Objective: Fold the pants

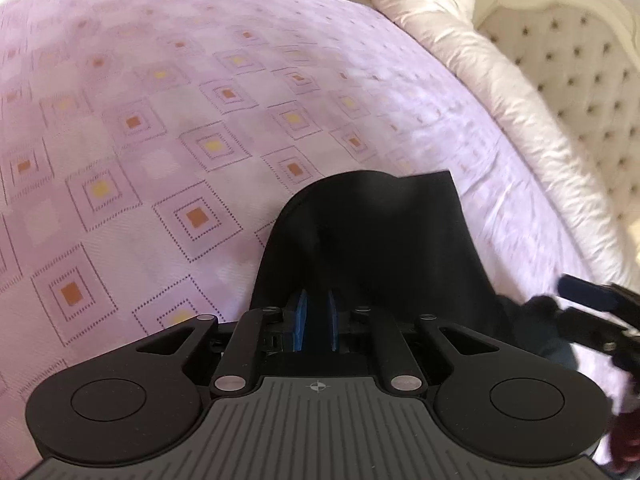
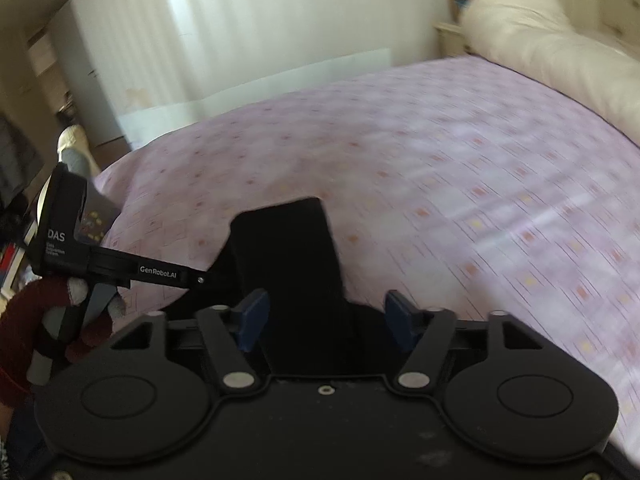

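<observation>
The black pants hang over the pink patterned bedspread. My left gripper is shut on a fold of the pants, its blue pads close together with cloth draped over them. In the right wrist view the pants lie between the blue fingers of my right gripper, whose jaws stand wide apart around the cloth without pinching it. The left gripper shows at the left of that view, held by a red-sleeved hand. The right gripper's fingertips show at the right edge of the left wrist view.
A white rolled duvet lies along the tufted cream headboard. A white pillow and a nightstand stand at the far end. White curtains hang behind the bed. Both views are motion-blurred.
</observation>
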{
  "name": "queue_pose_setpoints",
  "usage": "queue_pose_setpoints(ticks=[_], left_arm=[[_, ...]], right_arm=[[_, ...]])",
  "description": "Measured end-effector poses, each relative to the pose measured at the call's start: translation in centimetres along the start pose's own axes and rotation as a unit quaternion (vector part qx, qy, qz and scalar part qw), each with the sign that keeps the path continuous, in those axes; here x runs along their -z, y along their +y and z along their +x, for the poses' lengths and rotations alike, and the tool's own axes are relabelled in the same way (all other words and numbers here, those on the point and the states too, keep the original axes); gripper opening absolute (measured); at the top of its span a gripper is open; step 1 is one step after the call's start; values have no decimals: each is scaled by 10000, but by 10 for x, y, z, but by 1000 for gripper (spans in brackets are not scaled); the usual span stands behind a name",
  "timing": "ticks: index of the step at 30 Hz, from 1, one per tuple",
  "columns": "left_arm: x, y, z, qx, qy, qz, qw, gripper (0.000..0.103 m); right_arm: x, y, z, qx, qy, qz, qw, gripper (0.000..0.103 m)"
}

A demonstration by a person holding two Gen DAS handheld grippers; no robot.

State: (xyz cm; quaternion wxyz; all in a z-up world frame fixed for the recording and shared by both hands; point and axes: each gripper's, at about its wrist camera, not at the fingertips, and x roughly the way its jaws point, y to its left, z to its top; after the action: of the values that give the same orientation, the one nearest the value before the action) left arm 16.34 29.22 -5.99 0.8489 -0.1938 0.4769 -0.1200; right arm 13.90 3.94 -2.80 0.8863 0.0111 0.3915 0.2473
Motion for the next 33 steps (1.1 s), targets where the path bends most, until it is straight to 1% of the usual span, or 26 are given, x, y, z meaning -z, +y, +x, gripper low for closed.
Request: queue_pose_setpoints(ticks=[1, 2, 8, 9, 10, 11, 12, 13, 15, 16, 19, 22, 24, 25, 26, 27, 28, 29, 31, 32, 33], left_arm=[[0, 3, 0, 68, -7, -68, 10000, 12], [1, 5, -1, 105, -8, -106, 9999, 12], [-4, 6, 3, 138, -35, -130, 9998, 12], [-5, 7, 3, 158, -54, -182, 9997, 12], [-5, 8, 2, 166, -79, -226, 9996, 12], [-5, 9, 0, 156, -120, -252, 9995, 12], [-5, 9, -4, 107, -188, -265, 9994, 12], [-5, 8, -10, -83, -312, -235, 9992, 12], [-5, 8, -24, -608, -607, -113, 9962, 12], [-5, 10, -30, -743, -730, -131, 9945, 12], [-3, 18, -52, -908, -1118, -336, 9890, 12], [1, 12, -67, -1085, -1307, -199, 9853, 12], [4, 1, -73, -1021, -1317, -65, 9860, 12], [7, -5, -74, -927, -1282, 30, 9874, 12], [9, -14, -73, -830, -1236, 125, 9888, 12], [12, -22, -71, -741, -1189, 216, 9899, 12], [15, -29, -67, -657, -1130, 295, 9910, 12], [18, -36, -63, -551, -1051, 376, 9922, 12], [26, -51, -47, -365, -785, 600, 9944, 12], [30, -57, -40, -346, -686, 709, 9945, 12], [36, -65, -30, -330, -551, 836, 9944, 12]], right_arm=[[-2, 0, 8, -44, -10, -76, 10000, 78], [-6, 2, 17, -66, -12, -108, 9999, 79], [-13, -8, 68, -277, 280, 86, 9992, 78], [-13, -10, 73, -352, 319, 106, 9988, 66], [-12, -9, 77, -451, 373, 101, 9982, 21], [-13, -5, 80, -405, 431, 31, 9982, 4], [-13, 0, 79, -387, 397, -107, 9984, 4], [-10, 10, 76, -445, 283, -314, 9981, 4], [-3, 33, 65, -600, 108, -734, 9954, 4], [4, 48, 58, -657, 52, -983, 9930, 5], [30, 83, 52, -719, 42, -1553, 9852, 4], [59, 107, 62, -812, 260, -1855, 9789, 6], [74, 118, 65, -814, 349, -2012, 9755, 9], [79, 120, 61, -838, 291, -2039, 9750, 8], [80, 120, 53, -873, 180, -1986, 9760, 10], [79, 116, 46, -889, 79, -1888, 9780, 19], [78, 109, 34, -898, -23, -1764, 9802, 33], [77, 100, 24, -836, -139, -1671, 9823, 37], [73, 77, 3, -566, -339, -1473, 9869, 38], [72, 62, -6, -418, -378, -1335, 9894, 39], [70, 45, -15, -240, -417, -1164, 9920, 42]])
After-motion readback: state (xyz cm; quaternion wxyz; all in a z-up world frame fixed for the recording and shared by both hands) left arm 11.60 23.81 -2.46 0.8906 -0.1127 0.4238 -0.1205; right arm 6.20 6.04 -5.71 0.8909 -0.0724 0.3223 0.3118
